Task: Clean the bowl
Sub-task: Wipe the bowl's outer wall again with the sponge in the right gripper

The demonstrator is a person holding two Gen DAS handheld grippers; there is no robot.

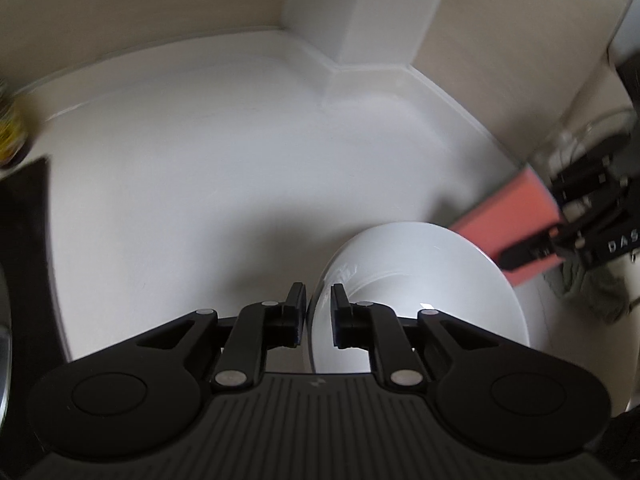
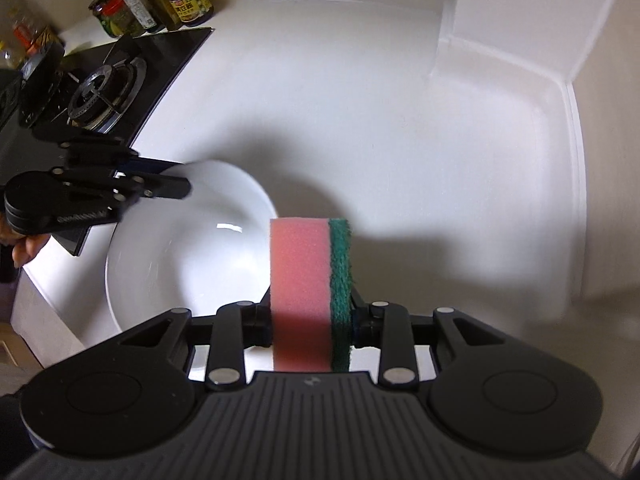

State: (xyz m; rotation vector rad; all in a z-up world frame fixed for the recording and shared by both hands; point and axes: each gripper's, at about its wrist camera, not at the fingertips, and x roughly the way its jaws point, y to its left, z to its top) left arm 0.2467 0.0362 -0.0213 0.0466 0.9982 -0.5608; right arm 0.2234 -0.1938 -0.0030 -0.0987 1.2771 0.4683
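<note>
We are straddling the bowl (image 1: pixel 420 300) rim with our left gripper (image 1: pixel 319 316), apparently unclamped (pads slightly apart); right gripper (image 2: pixel 312 320), pinching the sponge (image 2: pixel 310 292), is hovering beside the opposite rim.

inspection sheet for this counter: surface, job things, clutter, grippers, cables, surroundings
surface: white countertop, bare near the bowl
job's things: white bowl on the counter; pink and green sponge
clutter: jars and bottles behind the stove
grippers: left gripper straddles the bowl rim, pads just off it; right gripper shut on the sponge
cables: nothing seen
surroundings: gas stove, beige wall
</note>
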